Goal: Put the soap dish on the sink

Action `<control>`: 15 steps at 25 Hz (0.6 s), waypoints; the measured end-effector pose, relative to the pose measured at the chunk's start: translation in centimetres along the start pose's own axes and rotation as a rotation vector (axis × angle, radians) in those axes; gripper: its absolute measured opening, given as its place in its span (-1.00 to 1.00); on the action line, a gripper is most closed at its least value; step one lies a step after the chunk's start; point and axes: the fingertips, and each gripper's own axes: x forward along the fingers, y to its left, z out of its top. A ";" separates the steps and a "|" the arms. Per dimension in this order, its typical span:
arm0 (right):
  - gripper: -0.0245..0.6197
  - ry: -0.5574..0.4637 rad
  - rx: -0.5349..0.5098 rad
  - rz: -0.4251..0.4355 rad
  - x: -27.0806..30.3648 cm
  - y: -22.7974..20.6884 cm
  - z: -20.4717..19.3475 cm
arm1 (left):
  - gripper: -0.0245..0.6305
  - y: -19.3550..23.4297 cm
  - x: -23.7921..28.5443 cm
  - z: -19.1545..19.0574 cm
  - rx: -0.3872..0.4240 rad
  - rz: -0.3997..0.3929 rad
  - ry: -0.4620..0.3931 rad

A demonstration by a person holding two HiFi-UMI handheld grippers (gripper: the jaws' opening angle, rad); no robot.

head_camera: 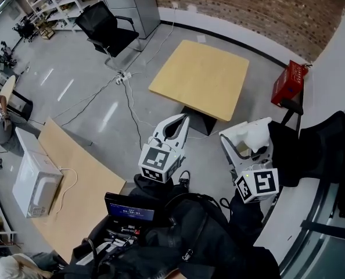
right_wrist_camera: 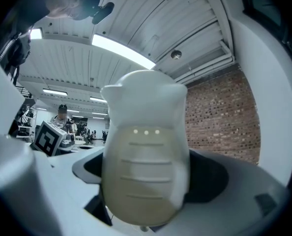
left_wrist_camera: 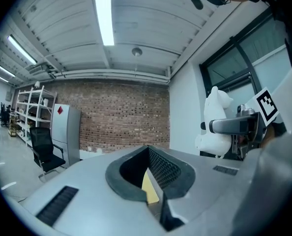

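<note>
The right hand-held gripper (head_camera: 249,143) is clamping a white ribbed plastic soap dish (right_wrist_camera: 145,154) between its jaws. It is holding the dish on end, with the slotted underside and its three small holes facing the gripper's own camera, so the dish is filling most of the right gripper view. The grip is probably taken across the dish's narrow width, which lets the jaws close firmly on it and leaves the far end free to be set down first.

In the head view the soap dish is hanging in the air, resting on nothing, at about 3 o'clock from the left hand-held gripper (head_camera: 184,120). That gripper is pinched down to a narrow slit with nothing between its jaws; the yellow sliver showing through the slit seems to be something beyond them. It is riding alongside as an idle partner, likely kept free because a light dish needs only one grip.

No view is showing a sink, so the dish is judged to be in transit, not yet placed. A square light-wood table (head_camera: 200,77) is lying at 12 o'clock from the two grippers, and a red plastic crate (head_camera: 288,81) at 1 o'clock.
</note>
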 end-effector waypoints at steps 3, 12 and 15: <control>0.58 -0.001 -0.005 -0.008 2.5 -0.4 0.3 | -0.92 1.7 1.8 0.5 0.000 -0.022 -0.011; 0.58 0.014 -0.008 -0.038 8.1 -1.3 0.2 | -0.92 5.5 5.8 0.8 -0.008 -0.074 -0.020; 0.58 0.017 -0.009 -0.046 9.5 -1.3 0.0 | -0.92 6.8 6.6 0.6 -0.014 -0.085 -0.014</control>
